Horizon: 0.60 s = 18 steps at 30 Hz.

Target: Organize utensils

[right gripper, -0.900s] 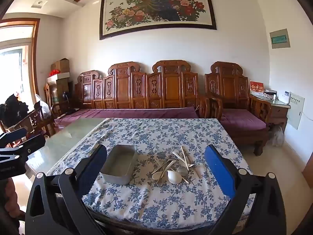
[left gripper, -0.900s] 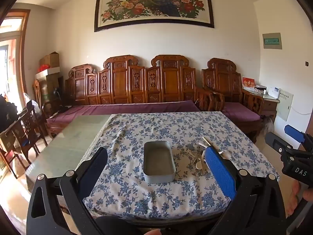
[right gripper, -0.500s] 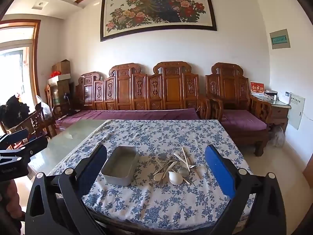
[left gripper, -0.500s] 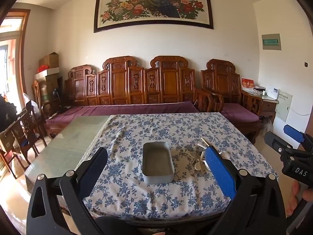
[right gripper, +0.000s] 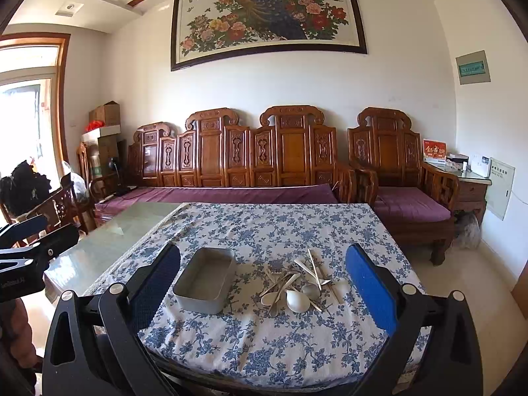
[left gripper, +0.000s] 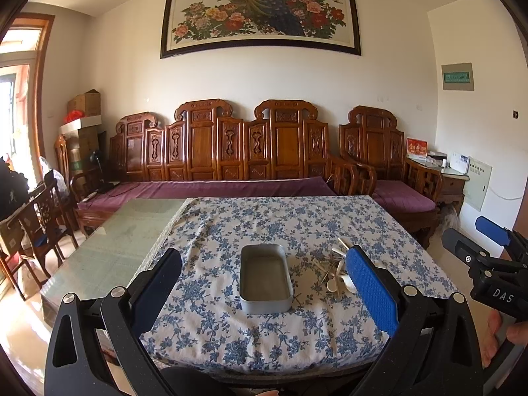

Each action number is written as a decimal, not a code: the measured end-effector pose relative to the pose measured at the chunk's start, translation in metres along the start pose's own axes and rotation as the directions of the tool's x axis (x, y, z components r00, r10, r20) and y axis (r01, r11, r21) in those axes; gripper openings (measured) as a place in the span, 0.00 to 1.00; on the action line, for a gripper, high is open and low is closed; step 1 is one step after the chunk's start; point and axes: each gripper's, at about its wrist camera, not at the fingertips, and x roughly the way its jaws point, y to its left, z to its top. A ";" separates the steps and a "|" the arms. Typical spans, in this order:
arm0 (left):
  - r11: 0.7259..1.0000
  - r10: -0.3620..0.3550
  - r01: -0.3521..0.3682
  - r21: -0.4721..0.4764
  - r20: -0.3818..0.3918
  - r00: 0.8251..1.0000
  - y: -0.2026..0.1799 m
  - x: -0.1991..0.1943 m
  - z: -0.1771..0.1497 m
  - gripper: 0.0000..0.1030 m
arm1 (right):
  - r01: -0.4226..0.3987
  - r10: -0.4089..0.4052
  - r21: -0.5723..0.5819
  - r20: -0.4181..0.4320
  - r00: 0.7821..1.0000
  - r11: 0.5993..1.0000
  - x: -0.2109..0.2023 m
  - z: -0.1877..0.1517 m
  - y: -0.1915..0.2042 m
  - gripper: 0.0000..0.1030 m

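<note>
A grey metal tin (left gripper: 265, 277) (right gripper: 204, 279) lies open and empty on the blue-flowered tablecloth (left gripper: 280, 224) (right gripper: 264, 231). To its right lies a heap of utensils (right gripper: 293, 285) (left gripper: 333, 269): white spoons, metal spoons and chopsticks. My left gripper (left gripper: 264, 287) is open and empty, held before the table's near edge, facing the tin. My right gripper (right gripper: 264, 287) is open and empty, also short of the near edge, facing the heap. Each gripper shows at the other view's side, the right one (left gripper: 488, 257) and the left one (right gripper: 29, 247).
The left part of the table is bare green glass (left gripper: 109, 247). Carved wooden sofas with purple cushions (left gripper: 214, 189) stand behind the table. Wooden chairs (left gripper: 36, 227) stand to the left, a side cabinet (right gripper: 472, 181) to the right.
Both grippers have drawn slightly nearer the table and tilted a little; the tin and the heap sit a bit lower and larger in view. Nothing was grasped.
</note>
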 end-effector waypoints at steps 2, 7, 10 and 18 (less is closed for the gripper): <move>1.000 0.000 0.000 0.001 0.002 1.000 0.000 -0.001 0.000 0.94 | -0.002 0.002 0.002 0.001 1.000 1.000 0.001 -0.002 -0.001 0.98; 1.000 -0.002 0.002 -0.001 0.007 1.000 0.000 -0.002 0.000 0.94 | -0.003 0.003 0.002 0.002 1.000 1.000 0.001 -0.002 0.000 0.98; 1.000 -0.002 0.002 -0.001 0.008 1.000 0.000 -0.003 0.000 0.94 | -0.002 0.002 0.003 0.004 1.000 1.000 0.001 -0.002 0.000 0.98; 1.000 -0.002 0.002 0.002 0.012 1.000 -0.001 -0.005 0.001 0.94 | -0.006 0.006 0.005 0.008 1.000 1.000 0.001 -0.003 0.000 0.98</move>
